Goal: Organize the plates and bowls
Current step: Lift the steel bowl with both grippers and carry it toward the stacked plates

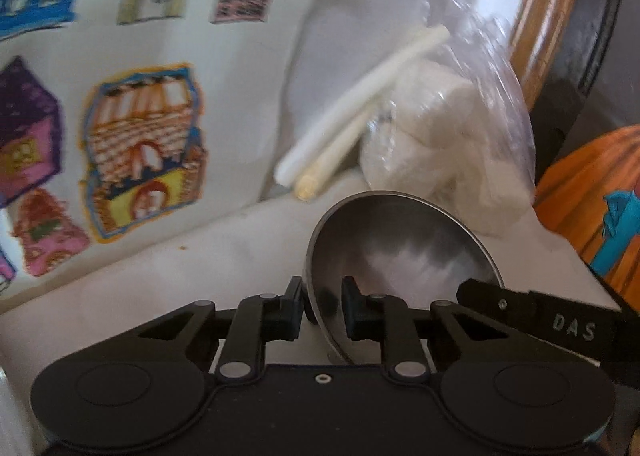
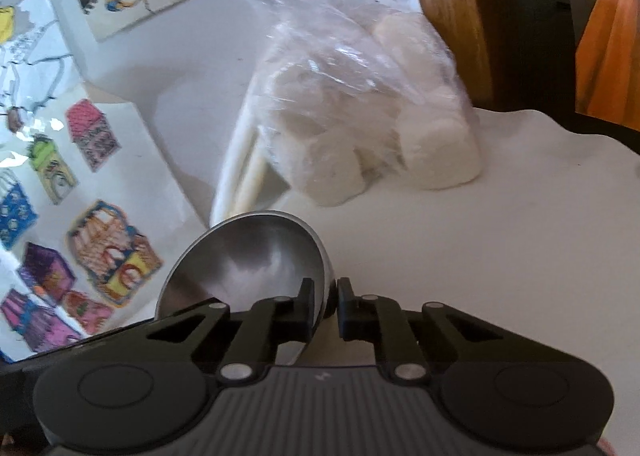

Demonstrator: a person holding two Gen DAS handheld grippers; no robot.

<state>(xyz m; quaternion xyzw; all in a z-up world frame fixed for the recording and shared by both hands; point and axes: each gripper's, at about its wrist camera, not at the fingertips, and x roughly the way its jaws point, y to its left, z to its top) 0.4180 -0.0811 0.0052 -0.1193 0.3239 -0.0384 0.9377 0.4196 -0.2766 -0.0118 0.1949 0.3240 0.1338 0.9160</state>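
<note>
A small steel bowl (image 1: 400, 248) is tilted on edge above the white table (image 2: 500, 240), with its hollow facing the cameras. My left gripper (image 1: 323, 294) is shut on the bowl's left rim; the wall runs aslant between the fingers, one outside and one inside. In the right wrist view my right gripper (image 2: 325, 292) is shut tight on the right rim of the same bowl (image 2: 248, 256). The right gripper's black finger (image 1: 480, 292) shows at the bowl's far rim in the left wrist view. The left gripper's body fills the lower left corner of the right wrist view.
Just behind the bowl lies a clear plastic bag of white round pieces (image 2: 360, 116), with two pale sticks (image 1: 360, 104) beside it. White panels printed with colourful houses (image 1: 140, 144) stand at the left. A wooden chair frame (image 1: 544, 16) and orange fabric (image 1: 592, 208) are at the right.
</note>
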